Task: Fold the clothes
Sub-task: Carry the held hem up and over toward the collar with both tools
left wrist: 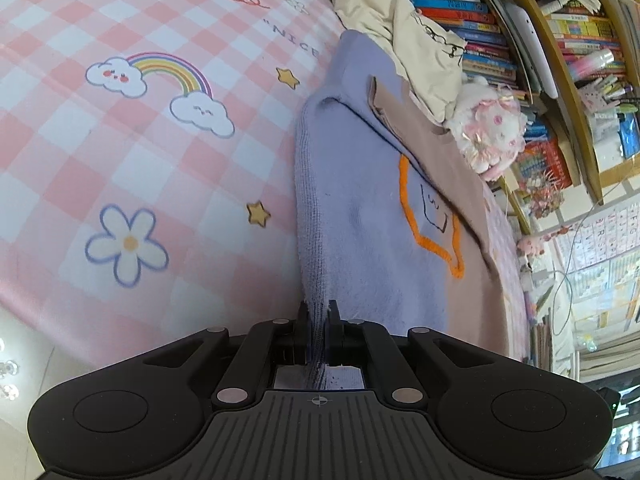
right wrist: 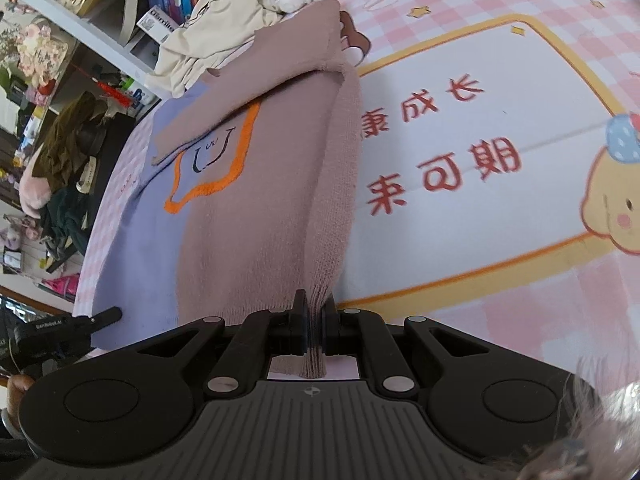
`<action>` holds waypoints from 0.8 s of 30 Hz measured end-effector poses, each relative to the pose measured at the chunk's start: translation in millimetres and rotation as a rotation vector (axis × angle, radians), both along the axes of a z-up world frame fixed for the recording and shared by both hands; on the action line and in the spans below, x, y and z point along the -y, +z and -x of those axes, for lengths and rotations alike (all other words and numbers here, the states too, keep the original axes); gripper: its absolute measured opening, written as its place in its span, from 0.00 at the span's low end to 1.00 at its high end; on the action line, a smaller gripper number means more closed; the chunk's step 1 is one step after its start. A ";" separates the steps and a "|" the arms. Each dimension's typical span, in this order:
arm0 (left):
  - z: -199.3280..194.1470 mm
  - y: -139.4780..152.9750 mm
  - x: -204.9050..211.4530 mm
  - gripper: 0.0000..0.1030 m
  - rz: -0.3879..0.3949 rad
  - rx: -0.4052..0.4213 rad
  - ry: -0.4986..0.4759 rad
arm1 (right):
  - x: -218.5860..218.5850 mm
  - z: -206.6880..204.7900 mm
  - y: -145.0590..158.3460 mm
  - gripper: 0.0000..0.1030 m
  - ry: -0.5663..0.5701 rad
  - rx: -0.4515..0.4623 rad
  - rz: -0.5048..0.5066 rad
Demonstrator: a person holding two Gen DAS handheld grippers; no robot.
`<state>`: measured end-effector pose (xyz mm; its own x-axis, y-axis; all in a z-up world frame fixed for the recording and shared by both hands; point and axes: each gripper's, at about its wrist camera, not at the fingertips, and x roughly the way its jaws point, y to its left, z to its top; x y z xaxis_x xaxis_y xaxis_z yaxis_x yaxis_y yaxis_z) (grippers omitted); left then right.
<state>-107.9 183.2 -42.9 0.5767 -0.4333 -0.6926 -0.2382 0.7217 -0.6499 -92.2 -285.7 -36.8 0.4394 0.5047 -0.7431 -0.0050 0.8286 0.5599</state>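
A knitted sweater, lilac on one half (left wrist: 360,216) and dusty pink on the other (right wrist: 248,240), lies on the pink checked bed cover with an orange outlined motif on its chest. My left gripper (left wrist: 318,320) is shut on the lilac hem edge, which is pulled up between its fingers. My right gripper (right wrist: 316,316) is shut on the pink hem edge, also lifted from the cover. A pink sleeve (right wrist: 256,92) lies folded across the sweater's chest. The left gripper (right wrist: 60,332) shows at the lower left of the right wrist view.
A crumpled cream garment (left wrist: 400,32) and a pink plush toy (left wrist: 488,136) lie beyond the sweater's collar. Bookshelves (left wrist: 540,40) packed with books stand behind the bed. The printed bed cover (right wrist: 480,160) spreads wide beside the sweater.
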 end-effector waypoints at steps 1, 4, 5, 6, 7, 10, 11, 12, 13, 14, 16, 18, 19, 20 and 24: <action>3.0 0.4 1.6 0.04 -0.002 -0.002 -0.001 | 2.5 2.4 -0.3 0.06 -0.003 -0.001 -0.006; 11.8 2.1 6.6 0.04 -0.007 -0.004 -0.003 | 8.6 10.4 -0.9 0.06 -0.010 -0.004 -0.021; 14.5 2.7 8.2 0.04 -0.007 -0.003 -0.001 | 10.4 12.9 -0.8 0.06 -0.011 -0.004 -0.025; 17.4 3.1 9.8 0.04 -0.006 -0.002 0.000 | 12.3 15.3 -0.6 0.06 -0.011 -0.004 -0.029; 20.4 3.3 11.3 0.04 -0.005 -0.002 0.003 | 14.2 17.7 -0.5 0.06 -0.012 -0.004 -0.034; 29.5 3.7 16.0 0.04 0.003 0.003 0.012 | 20.1 24.8 -0.2 0.06 -0.011 -0.006 -0.043; 32.9 4.0 17.8 0.04 0.007 0.005 0.017 | 21.8 26.8 -0.1 0.06 -0.010 -0.007 -0.044; 35.9 4.3 19.4 0.04 0.012 0.007 0.022 | 23.5 28.7 0.0 0.06 -0.009 -0.008 -0.046; 38.5 4.7 20.9 0.04 0.017 0.009 0.027 | 25.4 30.4 0.1 0.06 -0.008 -0.009 -0.051; 41.1 5.1 22.4 0.04 0.022 0.012 0.032 | 27.4 32.0 0.2 0.06 -0.007 -0.011 -0.056; 46.6 5.6 25.7 0.04 0.026 0.018 0.037 | 31.8 35.5 0.2 0.06 -0.008 -0.013 -0.070; 52.4 6.6 29.0 0.04 0.023 0.023 0.042 | 36.4 39.0 0.3 0.06 -0.011 -0.015 -0.087; 55.2 6.9 30.5 0.04 0.024 0.025 0.046 | 38.9 41.4 0.4 0.06 -0.011 -0.016 -0.094; 58.1 7.1 31.9 0.04 0.029 0.026 0.051 | 41.6 44.0 0.5 0.06 -0.010 -0.016 -0.101; 70.9 5.8 36.0 0.04 0.058 0.027 0.073 | 49.4 53.2 2.1 0.06 -0.005 -0.017 -0.119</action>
<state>-178.8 147.2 -37.1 0.6264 -0.4285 -0.6511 -0.2704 0.6640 -0.6972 -145.4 -335.0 -34.7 0.4296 0.5877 -0.6856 0.0094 0.7563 0.6541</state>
